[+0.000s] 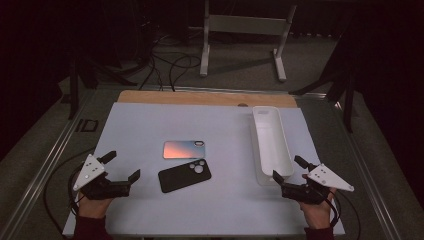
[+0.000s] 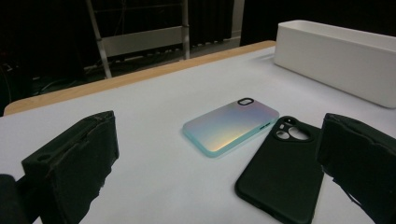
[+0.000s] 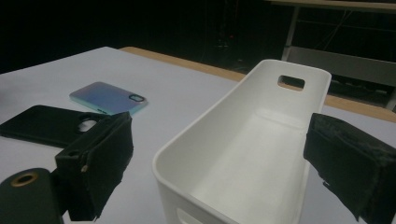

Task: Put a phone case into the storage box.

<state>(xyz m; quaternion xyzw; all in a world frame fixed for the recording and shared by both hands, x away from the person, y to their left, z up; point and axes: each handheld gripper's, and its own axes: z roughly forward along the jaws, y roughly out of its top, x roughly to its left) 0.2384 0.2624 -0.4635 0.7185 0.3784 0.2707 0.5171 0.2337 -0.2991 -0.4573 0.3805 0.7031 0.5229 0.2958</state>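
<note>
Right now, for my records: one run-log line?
left gripper open | right gripper open | black case, iridescent case on table | bin empty

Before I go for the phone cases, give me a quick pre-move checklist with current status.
1. Left gripper open: ok, jaws wide apart.
2. Right gripper open: ok, holding nothing.
3. Black case reachable: ok, flat on the table, nearest the left gripper.
4. Iridescent case free: cannot tell, its edge sits close to the black case.
5. White bin empty: ok.
6. Path to the bin clear: ok, nothing lies between the cases and it.
</note>
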